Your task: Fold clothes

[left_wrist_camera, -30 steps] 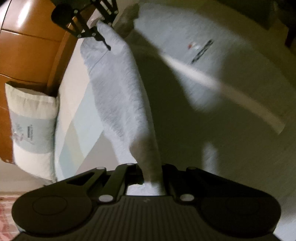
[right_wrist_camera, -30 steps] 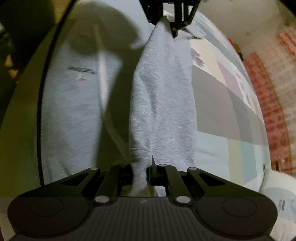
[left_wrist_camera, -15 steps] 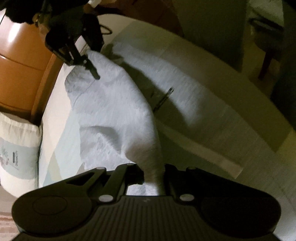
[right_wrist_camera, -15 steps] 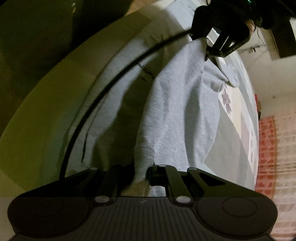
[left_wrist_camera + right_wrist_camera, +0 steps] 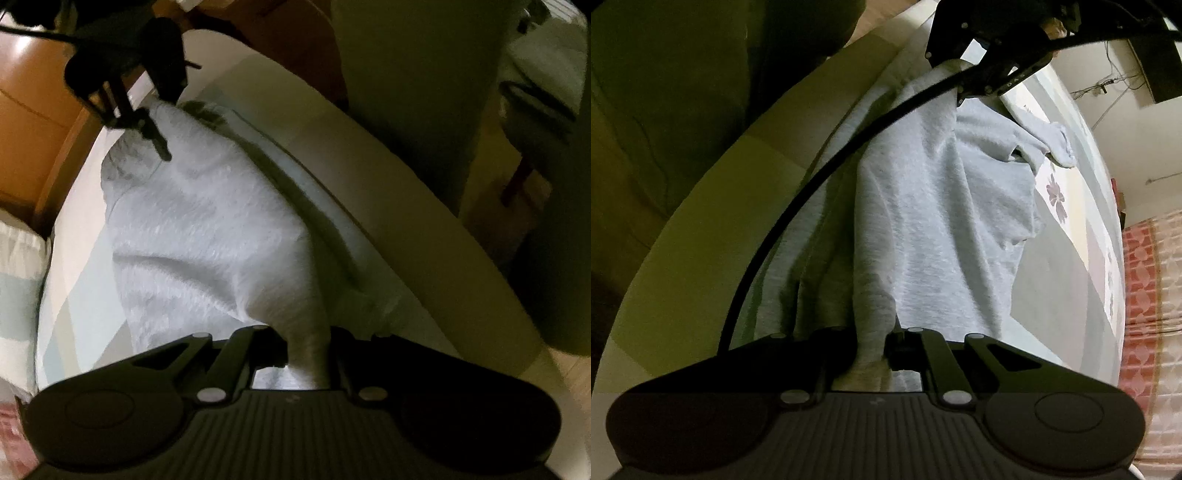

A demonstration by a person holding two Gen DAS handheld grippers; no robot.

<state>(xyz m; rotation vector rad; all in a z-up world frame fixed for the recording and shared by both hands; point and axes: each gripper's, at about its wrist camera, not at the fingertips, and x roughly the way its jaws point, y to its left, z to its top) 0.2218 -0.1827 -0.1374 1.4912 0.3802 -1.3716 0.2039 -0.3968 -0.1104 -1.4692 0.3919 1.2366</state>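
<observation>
Holding the grey sweatshirt (image 5: 207, 236) w/ both grippers: left gripper (image 5: 306, 354) and right gripper (image 5: 875, 354) each clamped on bunched cloth. It's draped along the bed (image 5: 424, 236) edge. Soft, floppy, light; I'd grip hems/corners.

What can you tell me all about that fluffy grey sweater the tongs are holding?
The grey sweater looks soft and fuzzy, like fleece, pale grey all over. It lies along the near edge of a bed with a pastel patchwork cover, doubled over itself in loose folds. A sleeve cuff flops out on one side. The left tongs pinch one end shut, and the right tongs pinch the other, so the cloth hangs between them. A black cable crosses over it.
</observation>
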